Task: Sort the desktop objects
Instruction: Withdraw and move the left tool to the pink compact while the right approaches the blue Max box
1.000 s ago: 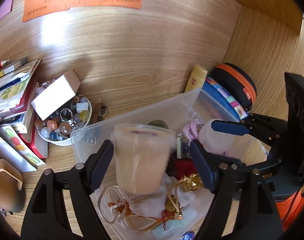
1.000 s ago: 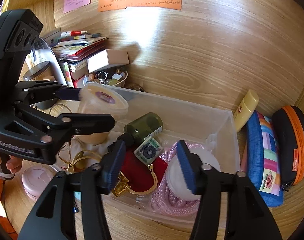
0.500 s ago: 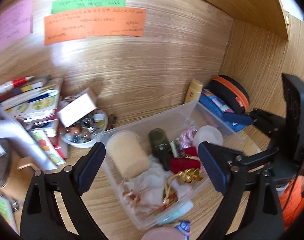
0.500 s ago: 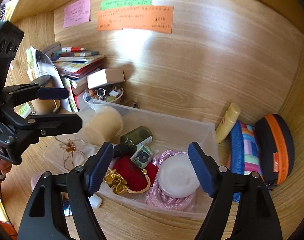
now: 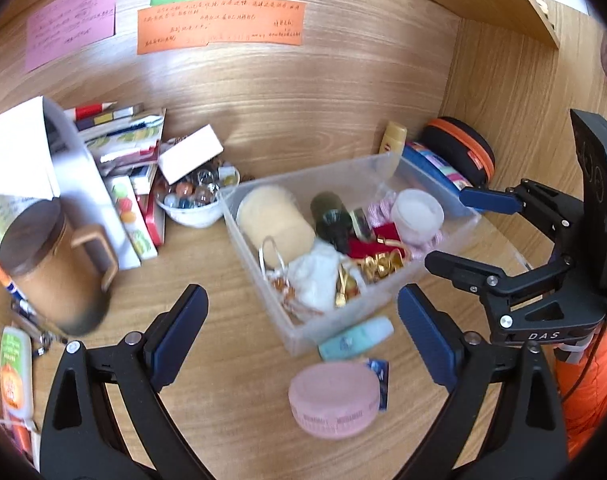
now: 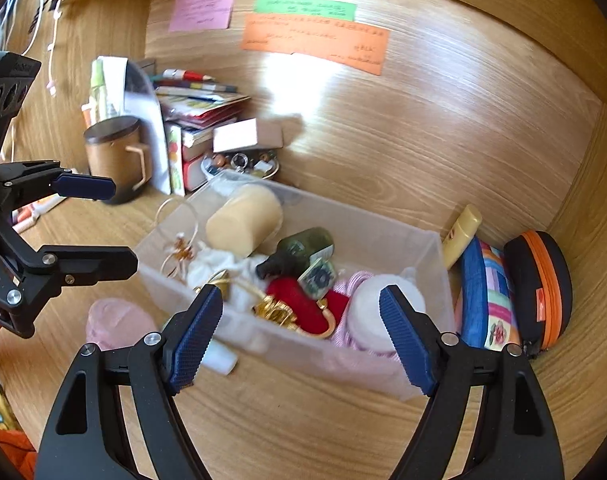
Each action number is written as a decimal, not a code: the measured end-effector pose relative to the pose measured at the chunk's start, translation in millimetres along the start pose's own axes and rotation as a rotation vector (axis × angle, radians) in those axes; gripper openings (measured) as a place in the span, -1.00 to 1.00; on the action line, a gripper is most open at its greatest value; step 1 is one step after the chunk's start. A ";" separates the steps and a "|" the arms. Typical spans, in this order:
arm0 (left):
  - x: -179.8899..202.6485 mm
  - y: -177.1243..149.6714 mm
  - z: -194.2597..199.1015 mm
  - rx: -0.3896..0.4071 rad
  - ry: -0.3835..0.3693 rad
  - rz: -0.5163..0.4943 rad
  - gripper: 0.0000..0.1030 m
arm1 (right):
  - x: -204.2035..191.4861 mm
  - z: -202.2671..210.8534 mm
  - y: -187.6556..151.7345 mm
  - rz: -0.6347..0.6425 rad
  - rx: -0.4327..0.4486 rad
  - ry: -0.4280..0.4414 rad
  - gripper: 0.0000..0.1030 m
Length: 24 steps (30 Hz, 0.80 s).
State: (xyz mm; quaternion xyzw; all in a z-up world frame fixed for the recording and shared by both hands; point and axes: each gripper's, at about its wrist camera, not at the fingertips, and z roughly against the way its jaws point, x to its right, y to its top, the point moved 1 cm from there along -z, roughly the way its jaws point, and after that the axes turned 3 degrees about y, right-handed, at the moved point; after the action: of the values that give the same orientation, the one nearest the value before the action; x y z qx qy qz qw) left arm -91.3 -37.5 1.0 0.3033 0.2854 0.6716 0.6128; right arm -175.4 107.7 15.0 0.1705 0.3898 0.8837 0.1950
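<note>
A clear plastic bin (image 5: 419, 276) (image 6: 387, 240) stands on the wooden desk. In it lie a beige jar (image 5: 277, 220) (image 6: 243, 220) on its side, a dark green bottle (image 5: 331, 216) (image 6: 303, 246), a white jar (image 5: 417, 210) (image 6: 379, 312), a red pouch (image 6: 299, 300), gold trinkets and pink cord. My left gripper (image 5: 301, 334) is open and empty, above the desk in front of the bin. My right gripper (image 6: 301, 338) is open and empty, in front of the bin. A pink round jar (image 5: 335, 398) (image 6: 117, 322) and a pale blue tube (image 5: 355, 338) lie outside the bin's front.
A brown lidded mug (image 5: 51, 264) (image 6: 115, 156), stacked books (image 5: 119, 148), a bowl of beads (image 5: 195, 196) with a white box on it stand left. A yellow tube (image 6: 461, 232), a striped pouch (image 6: 485, 296) and a black-orange case (image 6: 543, 288) sit right of the bin.
My left gripper let go of the beige jar, which now lies in the bin, and opened wide. Both grippers pulled back from the bin; the right one opened wider.
</note>
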 end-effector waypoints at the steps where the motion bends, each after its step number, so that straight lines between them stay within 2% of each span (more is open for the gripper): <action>1: 0.6 -3.6 1.4 -0.002 0.001 -0.001 0.88 | -2.3 0.7 -1.5 0.003 -0.002 0.000 0.52; 11: 15.1 -41.0 -11.3 -0.088 -0.032 0.002 0.88 | -19.6 8.4 -26.4 0.027 -0.023 0.005 0.52; 19: 18.9 -59.0 -29.7 -0.158 -0.053 0.037 0.88 | -28.9 2.5 -54.1 0.067 -0.085 0.057 0.52; 24: 13.6 -62.8 -37.6 -0.180 -0.082 0.081 0.88 | -33.3 -5.3 -65.5 0.088 -0.134 0.121 0.52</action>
State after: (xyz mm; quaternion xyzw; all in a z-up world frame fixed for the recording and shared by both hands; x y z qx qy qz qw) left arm -79.8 -19.0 -70.1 0.2856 0.1862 0.7056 0.6212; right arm -135.1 129.1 -42.8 0.1205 0.3331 0.9242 0.1431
